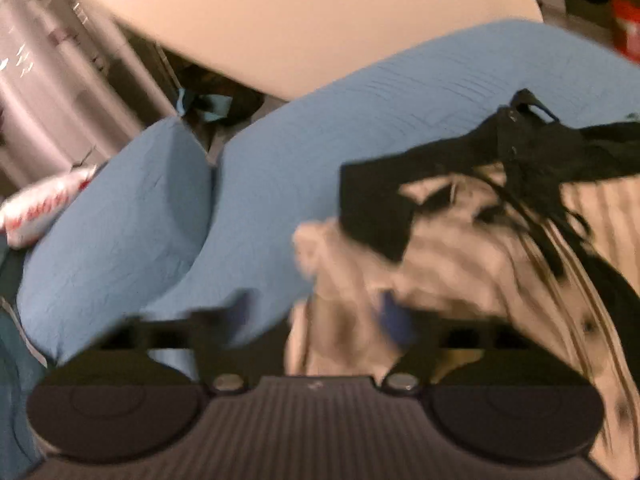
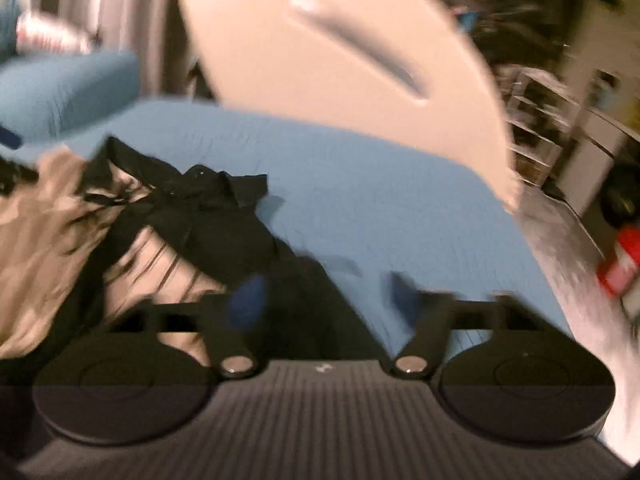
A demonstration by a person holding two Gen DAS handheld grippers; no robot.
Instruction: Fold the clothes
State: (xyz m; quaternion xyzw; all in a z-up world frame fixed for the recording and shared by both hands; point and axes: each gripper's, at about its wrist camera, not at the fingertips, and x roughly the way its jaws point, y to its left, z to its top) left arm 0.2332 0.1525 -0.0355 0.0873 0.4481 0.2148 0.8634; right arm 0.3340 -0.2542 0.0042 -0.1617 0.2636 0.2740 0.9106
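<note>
A pile of clothes lies on a bed with a blue sheet (image 1: 280, 168). A pale striped garment (image 1: 472, 248) sits under a black garment (image 1: 520, 152). My left gripper (image 1: 316, 312) is open right at the pale garment's edge, which lies between its blurred fingers. In the right wrist view the black garment (image 2: 208, 220) and the pale one (image 2: 44, 216) lie at the left on the blue sheet (image 2: 380, 200). My right gripper (image 2: 324, 296) is open and empty, over the edge of the black cloth and the sheet.
A beige headboard (image 1: 300, 20) stands behind the bed and shows in the right view (image 2: 340, 48). A blue pillow (image 1: 120, 216) lies at the left. Shelves (image 2: 540, 120) and a red object (image 2: 620, 264) are off the bed's right side.
</note>
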